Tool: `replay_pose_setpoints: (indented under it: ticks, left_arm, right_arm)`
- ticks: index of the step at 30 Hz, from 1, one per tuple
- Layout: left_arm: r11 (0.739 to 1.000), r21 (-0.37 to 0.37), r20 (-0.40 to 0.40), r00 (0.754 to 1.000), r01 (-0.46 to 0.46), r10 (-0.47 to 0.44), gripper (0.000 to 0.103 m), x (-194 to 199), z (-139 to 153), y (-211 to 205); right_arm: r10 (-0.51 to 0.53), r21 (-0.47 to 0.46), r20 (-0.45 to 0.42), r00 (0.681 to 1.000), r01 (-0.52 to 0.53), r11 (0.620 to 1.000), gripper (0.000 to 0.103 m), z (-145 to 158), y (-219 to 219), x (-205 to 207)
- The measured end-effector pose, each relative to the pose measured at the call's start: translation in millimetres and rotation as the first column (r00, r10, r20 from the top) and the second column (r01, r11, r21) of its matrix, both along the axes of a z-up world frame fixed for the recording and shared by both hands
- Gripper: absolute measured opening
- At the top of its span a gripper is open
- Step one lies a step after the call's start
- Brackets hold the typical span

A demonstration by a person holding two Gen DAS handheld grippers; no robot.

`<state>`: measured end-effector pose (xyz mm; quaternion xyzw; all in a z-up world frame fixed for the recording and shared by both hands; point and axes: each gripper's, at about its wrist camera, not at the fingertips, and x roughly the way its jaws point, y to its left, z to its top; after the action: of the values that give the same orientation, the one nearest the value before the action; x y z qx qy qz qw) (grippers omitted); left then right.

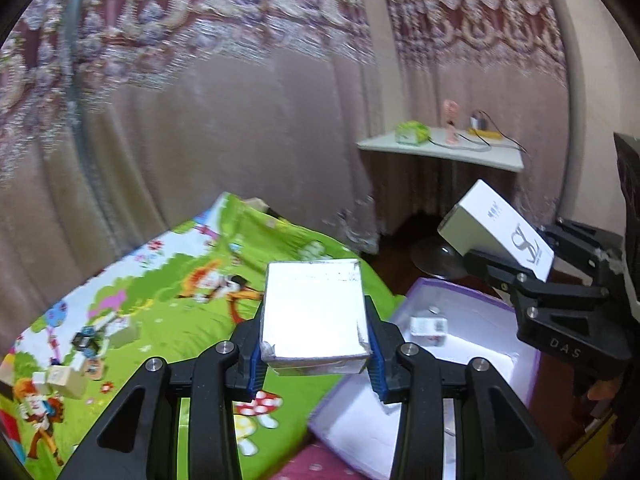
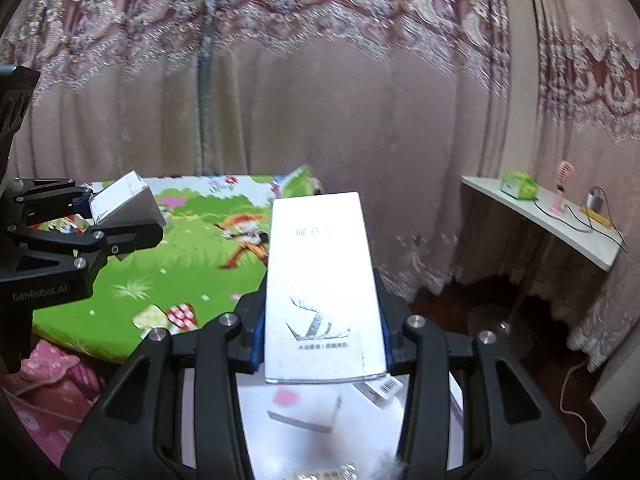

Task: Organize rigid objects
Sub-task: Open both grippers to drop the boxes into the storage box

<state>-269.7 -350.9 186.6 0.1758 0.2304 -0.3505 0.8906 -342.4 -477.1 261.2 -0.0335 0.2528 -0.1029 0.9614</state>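
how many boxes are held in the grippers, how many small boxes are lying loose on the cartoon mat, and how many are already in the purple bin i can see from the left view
Held in grippers: 2, the silver box and the tall white box
Loose on the cartoon mat: about 4, blurred
In the purple bin, left wrist view: 1, a small white box
Total: about 7

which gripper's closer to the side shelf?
Right. The right gripper, holding a tall box, sits on the shelf's side; the left gripper is farther, over the mat.
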Motion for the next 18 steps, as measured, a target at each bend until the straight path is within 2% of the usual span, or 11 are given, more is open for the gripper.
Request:
replay_pose_setpoints:
  ticks: [5,9,11,12,13,18]
  left_arm:
    - [0.995,0.03,-0.062,0.994,0.096,-0.094,0.041,-9.1,-22.2,-26.2]
    - [0.98,0.02,-0.149,0.97,0.196,-0.191,0.043,-13.5,-43.2,-41.9]
    - [0.973,0.031,-0.194,0.956,0.228,-0.218,0.06,-12.8,-52.9,-47.0]
    - [0.973,0.034,-0.205,0.954,0.228,-0.217,0.063,-11.0,-57.5,-47.5]
    - [0.974,0.033,-0.21,0.954,0.225,-0.214,0.066,-9.2,-60.4,-47.3]
    - [0.99,0.034,-0.215,0.969,0.135,-0.124,0.067,12.9,-75.6,-25.8]
  right_arm:
    - [-0.064,-0.032,-0.067,0.996,0.062,0.998,0.046,-12.6,-19.6,-10.5]
    - [-0.084,-0.037,-0.13,0.988,0.08,0.996,0.047,-23.2,-31.4,-18.0]
    - [-0.105,-0.033,-0.157,0.982,0.101,0.994,0.058,-27.7,-37.1,-19.0]
    - [-0.116,-0.02,-0.165,0.98,0.114,0.993,0.074,-29.3,-41.1,-19.5]
    - [-0.128,-0.015,-0.168,0.978,0.127,0.992,0.081,-30.0,-42.1,-19.9]
    - [-0.129,-0.018,-0.162,0.978,0.128,0.992,0.082,-29.1,-38.4,-12.3]
